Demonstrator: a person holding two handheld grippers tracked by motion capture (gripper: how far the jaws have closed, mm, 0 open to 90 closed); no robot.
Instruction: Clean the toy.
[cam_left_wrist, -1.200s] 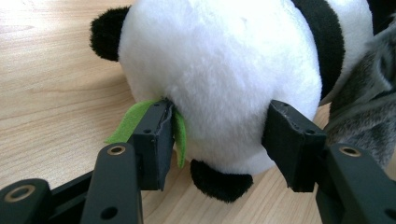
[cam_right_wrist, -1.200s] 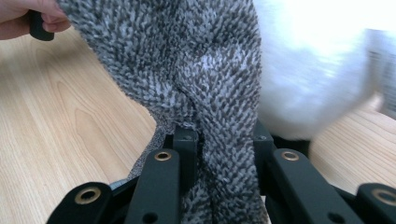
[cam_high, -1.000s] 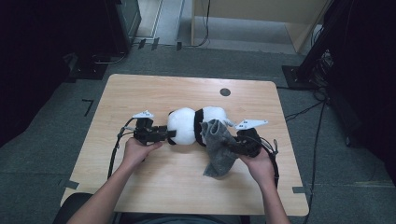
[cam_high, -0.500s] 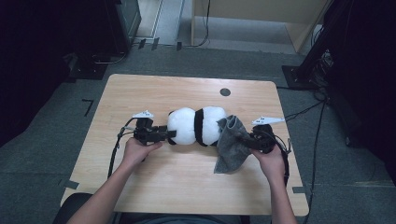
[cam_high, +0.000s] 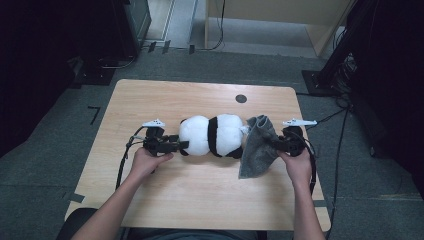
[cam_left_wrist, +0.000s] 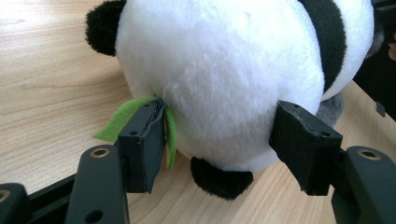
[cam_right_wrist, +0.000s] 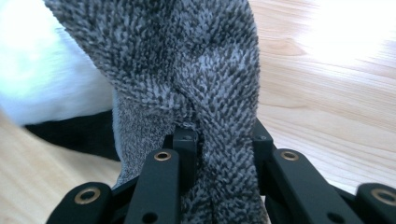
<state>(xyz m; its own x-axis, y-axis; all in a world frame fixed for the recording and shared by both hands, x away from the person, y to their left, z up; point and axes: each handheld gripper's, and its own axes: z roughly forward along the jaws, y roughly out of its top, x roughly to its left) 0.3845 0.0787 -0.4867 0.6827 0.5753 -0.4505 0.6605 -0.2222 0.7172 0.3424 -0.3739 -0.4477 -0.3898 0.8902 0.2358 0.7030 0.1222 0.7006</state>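
A black-and-white plush panda (cam_high: 215, 135) lies on its side in the middle of the wooden table (cam_high: 200, 200). My left gripper (cam_high: 182, 145) is at its left end. In the left gripper view the jaws (cam_left_wrist: 219, 112) straddle the panda's white head (cam_left_wrist: 224, 70). They have just been opening, and their tips barely brush the fur beside a green felt leaf (cam_left_wrist: 119, 121). My right gripper (cam_high: 277, 145) is shut on a grey towel (cam_high: 257, 147), which hangs at the panda's right end. The right gripper view shows the bunched towel (cam_right_wrist: 187, 60) pinched in the jaws (cam_right_wrist: 222, 135).
A small black round mark (cam_high: 241, 98) sits on the table's far side. Cables trail from both grippers over the table edges. Dark equipment stands on the floor to the left and right, and light wooden furniture (cam_high: 280, 20) behind.
My right gripper has moved to the right with the grey towel, drawing it off the panda's body to its right end. The left hand and the panda have stayed put.
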